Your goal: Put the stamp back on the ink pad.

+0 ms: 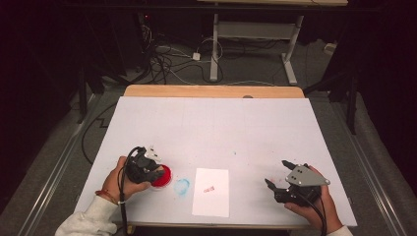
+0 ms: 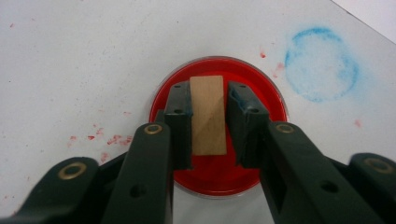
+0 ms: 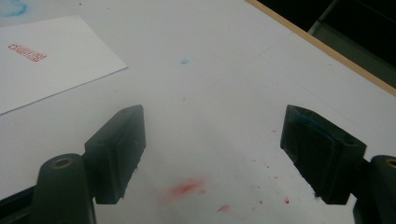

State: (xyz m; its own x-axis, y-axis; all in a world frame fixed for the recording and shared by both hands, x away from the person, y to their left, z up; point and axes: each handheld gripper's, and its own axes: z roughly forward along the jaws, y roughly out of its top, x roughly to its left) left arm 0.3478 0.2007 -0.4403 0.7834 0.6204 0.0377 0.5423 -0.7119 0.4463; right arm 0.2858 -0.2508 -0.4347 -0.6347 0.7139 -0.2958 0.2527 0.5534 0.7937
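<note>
A round red ink pad [image 1: 166, 178] lies on the white table near its front left. On it stands a small wooden stamp block [image 2: 208, 116]. My left gripper [image 1: 147, 167] hangs over the pad, and in the left gripper view its jaws [image 2: 208, 91] flank the block: the left pad lies against the wood, while a thin gap shows at the right pad, so the gripper is open. My right gripper [image 1: 276, 172] rests near the front right of the table. Its jaws [image 3: 212, 126] stand wide open over bare, red-speckled table with nothing between them.
A white sheet of paper [image 1: 211, 191] with a red stamp print [image 3: 27, 51] lies at the front middle. A blue ink ring [image 2: 322, 65] marks the table between pad and paper. Red ink smudges [image 3: 184, 189] dot the surface. The table's wooden far edge [image 1: 211, 91] runs across the back.
</note>
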